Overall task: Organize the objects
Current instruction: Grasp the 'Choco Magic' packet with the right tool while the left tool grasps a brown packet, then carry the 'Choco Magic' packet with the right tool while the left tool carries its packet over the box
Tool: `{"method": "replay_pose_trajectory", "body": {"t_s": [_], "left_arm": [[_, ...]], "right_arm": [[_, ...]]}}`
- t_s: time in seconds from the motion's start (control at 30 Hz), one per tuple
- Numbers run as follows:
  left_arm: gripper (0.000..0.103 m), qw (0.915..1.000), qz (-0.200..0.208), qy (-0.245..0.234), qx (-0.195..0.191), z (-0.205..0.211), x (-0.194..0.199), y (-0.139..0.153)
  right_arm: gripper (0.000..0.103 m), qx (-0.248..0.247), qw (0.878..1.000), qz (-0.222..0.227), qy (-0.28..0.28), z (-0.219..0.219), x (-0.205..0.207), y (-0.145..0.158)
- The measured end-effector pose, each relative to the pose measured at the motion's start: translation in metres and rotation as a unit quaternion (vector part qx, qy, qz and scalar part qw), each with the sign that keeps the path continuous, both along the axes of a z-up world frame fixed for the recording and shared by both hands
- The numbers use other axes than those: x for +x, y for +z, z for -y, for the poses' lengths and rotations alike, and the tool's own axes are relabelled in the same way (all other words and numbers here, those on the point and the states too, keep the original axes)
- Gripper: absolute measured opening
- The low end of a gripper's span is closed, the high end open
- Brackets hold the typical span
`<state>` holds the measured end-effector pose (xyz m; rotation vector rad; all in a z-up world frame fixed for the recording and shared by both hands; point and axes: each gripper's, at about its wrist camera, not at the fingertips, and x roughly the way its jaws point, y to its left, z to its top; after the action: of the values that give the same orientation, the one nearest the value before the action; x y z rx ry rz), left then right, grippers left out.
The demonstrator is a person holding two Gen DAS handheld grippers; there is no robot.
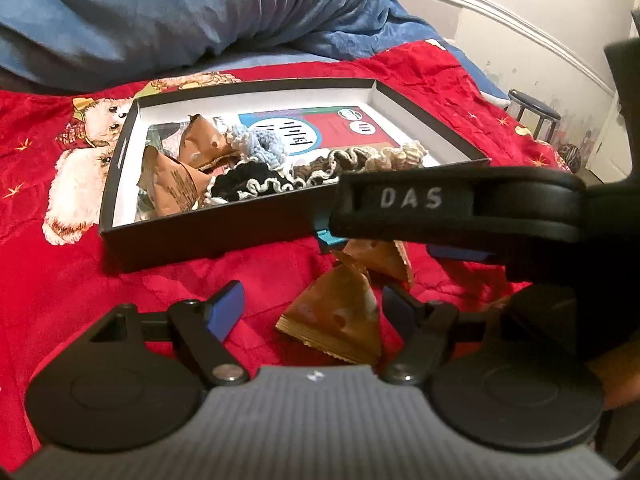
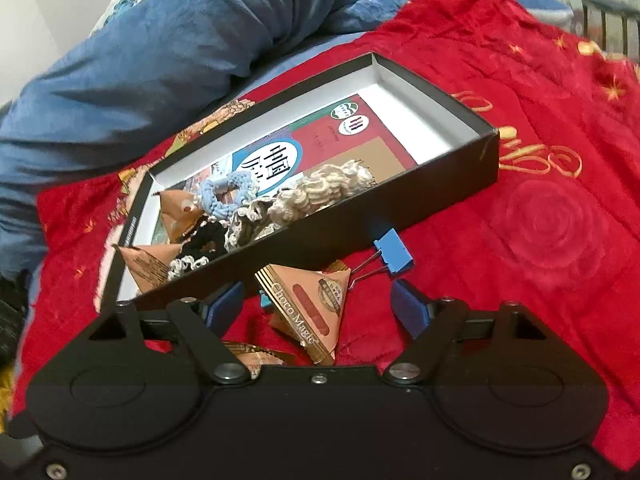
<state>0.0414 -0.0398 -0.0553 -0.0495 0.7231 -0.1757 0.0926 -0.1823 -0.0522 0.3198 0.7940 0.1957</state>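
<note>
A black shallow box [image 1: 200,236] [image 2: 460,196] lies on the red blanket. It holds crocheted scrunchies [image 1: 256,182] [image 2: 228,194], two brown triangular snack packets [image 1: 176,184] [image 2: 148,268] and a printed card [image 2: 320,140]. Two more brown "Choco Magic" packets lie in front of the box [image 1: 340,320] [image 2: 312,308]. A blue binder clip [image 2: 394,256] lies beside them. My left gripper [image 1: 312,312] is open over the nearer packet. My right gripper [image 2: 320,304] is open around the other packet; in the left wrist view it [image 1: 404,236] reaches in from the right.
A red patterned blanket [image 1: 60,264] [image 2: 540,240] covers the bed. A rumpled blue duvet [image 1: 180,12] [image 2: 140,60] lies behind the box. A white wall rail [image 1: 500,12] and a dark stool [image 1: 534,110] stand at the far right.
</note>
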Motion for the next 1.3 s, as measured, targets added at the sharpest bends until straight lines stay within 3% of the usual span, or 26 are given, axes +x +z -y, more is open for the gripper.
{"method": "replay_pose_trajectory", "body": {"t_s": [0.1,0.17,0.37,0.47,0.67,0.73,0.9,1.17,1.3], "left_arm": [[0.085,0.9994,0.013,0.021,-0.023,-0.007,-0.001,-0.001],[0.085,0.9990,0.015,0.033,-0.028,-0.010,-0.001,-0.002],[0.083,0.9975,0.020,0.049,-0.047,-0.019,-0.003,-0.006],[0.077,0.9975,0.024,0.049,-0.045,-0.018,-0.002,-0.006],[0.050,0.9981,0.031,0.034,-0.041,-0.012,-0.005,-0.009],[0.050,0.9982,0.033,0.031,-0.040,-0.010,-0.007,-0.009],[0.049,0.9984,0.035,0.031,-0.032,-0.007,-0.008,-0.009],[0.049,0.9970,0.029,0.044,-0.057,-0.015,-0.008,-0.009],[0.048,0.9968,0.034,0.057,-0.045,-0.011,-0.009,-0.008]], "right_arm": [[0.085,-0.033,0.999,0.006,0.004,-0.009,-0.001,0.004],[0.095,-0.034,0.999,0.013,-0.004,-0.009,-0.002,0.007],[0.096,-0.016,1.000,0.009,-0.007,-0.005,0.000,0.007],[0.096,-0.019,1.000,0.010,-0.002,-0.006,0.000,0.008],[0.096,-0.009,1.000,0.019,0.010,-0.009,-0.003,0.011],[0.095,0.008,1.000,0.015,0.012,-0.006,-0.003,0.010],[0.081,0.020,0.999,-0.015,0.021,-0.005,0.000,0.000],[0.045,-0.001,1.000,-0.018,0.019,-0.007,0.000,-0.001],[0.037,-0.005,1.000,-0.017,0.017,-0.006,0.001,0.000]]}}
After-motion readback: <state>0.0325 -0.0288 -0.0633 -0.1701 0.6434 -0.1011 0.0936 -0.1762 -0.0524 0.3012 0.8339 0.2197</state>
